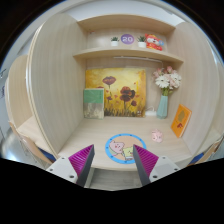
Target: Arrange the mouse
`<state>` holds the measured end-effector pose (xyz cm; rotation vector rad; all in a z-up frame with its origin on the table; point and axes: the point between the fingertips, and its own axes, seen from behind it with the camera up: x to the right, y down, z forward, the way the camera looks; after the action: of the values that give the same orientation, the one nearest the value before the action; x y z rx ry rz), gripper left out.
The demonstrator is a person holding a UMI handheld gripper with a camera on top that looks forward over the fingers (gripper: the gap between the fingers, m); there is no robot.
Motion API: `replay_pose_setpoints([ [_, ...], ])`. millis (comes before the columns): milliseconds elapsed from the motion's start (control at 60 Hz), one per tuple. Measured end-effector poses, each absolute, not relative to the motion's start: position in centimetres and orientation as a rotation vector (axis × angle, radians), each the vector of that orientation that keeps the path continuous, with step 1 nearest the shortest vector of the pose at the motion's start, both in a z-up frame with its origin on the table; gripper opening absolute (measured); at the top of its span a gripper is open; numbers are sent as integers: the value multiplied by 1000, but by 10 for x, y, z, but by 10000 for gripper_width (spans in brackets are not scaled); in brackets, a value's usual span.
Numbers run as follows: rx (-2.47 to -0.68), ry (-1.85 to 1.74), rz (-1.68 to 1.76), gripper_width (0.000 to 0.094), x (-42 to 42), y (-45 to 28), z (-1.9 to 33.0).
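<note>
Gripper view: gripper (pixel 113 162) fingers spread apart, holding nothing, above a desk (pixel 95 135) inside a wooden alcove. Round mouse pad (pixel 124 148) lies just ahead between them; no mouse can be made out. Flower vase (pixel 163 103) stands beyond.

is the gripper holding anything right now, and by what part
Nothing is held. The gripper is open, its fingers apart with only bare desk between them; the round mat lies just ahead.

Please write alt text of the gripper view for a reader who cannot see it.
The open gripper holds nothing and faces a light wooden desk with a round mouse pad just ahead. Behind stand a flower painting and a vase of flowers.
</note>
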<state>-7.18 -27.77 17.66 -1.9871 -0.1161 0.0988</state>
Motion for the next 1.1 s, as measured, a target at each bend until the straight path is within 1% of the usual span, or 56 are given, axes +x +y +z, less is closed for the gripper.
replay_pose_setpoints([
  [83,-2011,-125,84,775,-66,-280,164],
  [183,-2057,-122,60,776,-50,-280,138],
  [483,-2179,30,-69,773,62,-256,69],
  [633,-2221,55,-123,769,107,-213,38],
  [800,-2251,52,-136,771,136,-145,16],
  [1100,-2259,-9,-99,771,158,-28,5],
])
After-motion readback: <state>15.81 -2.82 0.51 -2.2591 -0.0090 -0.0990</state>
